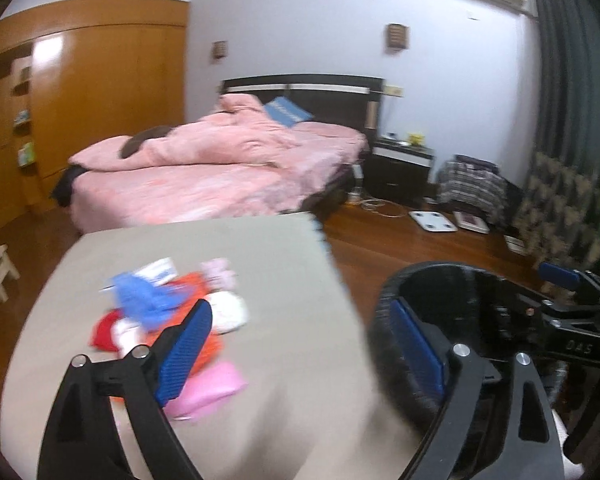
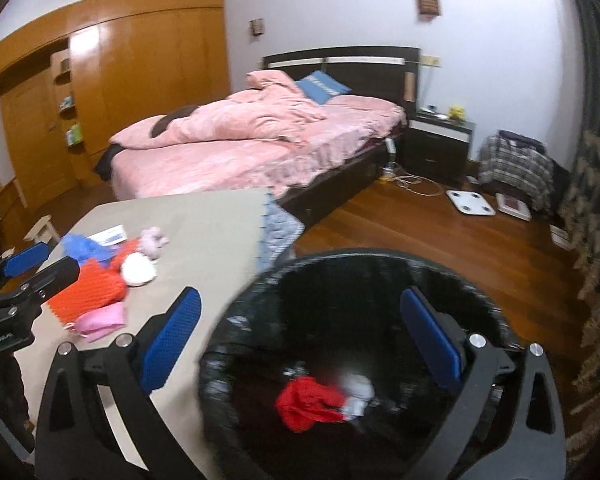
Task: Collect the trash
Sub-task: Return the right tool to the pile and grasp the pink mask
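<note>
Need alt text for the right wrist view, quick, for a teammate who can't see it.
The open right gripper hangs over a black bin holding a red scrap and a white scrap. Left of it, more trash lies on a beige table, with a pink bed behind.

Surface (image 2: 204,232) is showing matt beige cloth; bin liner (image 2: 236,320) is gleaming as glossy black plastic; floor (image 2: 440,240) is shining as polished wood; claw pads (image 2: 432,338) are looking ribbed blue.
</note>
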Tool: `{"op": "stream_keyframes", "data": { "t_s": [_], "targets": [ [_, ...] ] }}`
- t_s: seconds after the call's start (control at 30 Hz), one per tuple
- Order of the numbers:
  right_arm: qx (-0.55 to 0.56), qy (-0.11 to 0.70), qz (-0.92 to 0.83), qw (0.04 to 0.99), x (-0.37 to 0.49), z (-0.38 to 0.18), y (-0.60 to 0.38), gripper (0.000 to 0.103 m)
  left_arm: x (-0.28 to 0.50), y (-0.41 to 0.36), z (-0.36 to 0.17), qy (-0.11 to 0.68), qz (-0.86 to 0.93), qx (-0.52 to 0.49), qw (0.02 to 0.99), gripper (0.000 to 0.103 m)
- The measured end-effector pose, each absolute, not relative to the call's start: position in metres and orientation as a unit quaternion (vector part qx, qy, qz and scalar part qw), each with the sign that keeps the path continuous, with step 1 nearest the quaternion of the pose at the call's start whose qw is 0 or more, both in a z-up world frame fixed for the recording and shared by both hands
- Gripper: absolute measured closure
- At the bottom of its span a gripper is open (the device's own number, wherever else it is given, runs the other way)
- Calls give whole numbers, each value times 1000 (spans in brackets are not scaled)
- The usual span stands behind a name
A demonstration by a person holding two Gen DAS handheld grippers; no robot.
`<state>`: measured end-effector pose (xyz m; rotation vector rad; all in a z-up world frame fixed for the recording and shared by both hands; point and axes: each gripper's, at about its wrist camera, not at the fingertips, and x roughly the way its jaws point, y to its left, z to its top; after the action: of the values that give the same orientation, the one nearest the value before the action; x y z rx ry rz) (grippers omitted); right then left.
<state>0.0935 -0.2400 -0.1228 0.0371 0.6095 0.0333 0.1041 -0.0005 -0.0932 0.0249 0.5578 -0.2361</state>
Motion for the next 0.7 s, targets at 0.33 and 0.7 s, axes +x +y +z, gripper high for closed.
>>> {"op": "stream_keyframes", "data": {
  "t_s": [0.33, 0.7],
  "targets": [
    [0, 309, 86, 947, 118, -138, -160, 6, 105, 84, -115, 287, -10, 4, 958, 15],
    [-16, 345, 133, 929, 147, -181, -86, 6, 111, 132, -143, 309, 33, -2, 950, 18]
  ]
}}
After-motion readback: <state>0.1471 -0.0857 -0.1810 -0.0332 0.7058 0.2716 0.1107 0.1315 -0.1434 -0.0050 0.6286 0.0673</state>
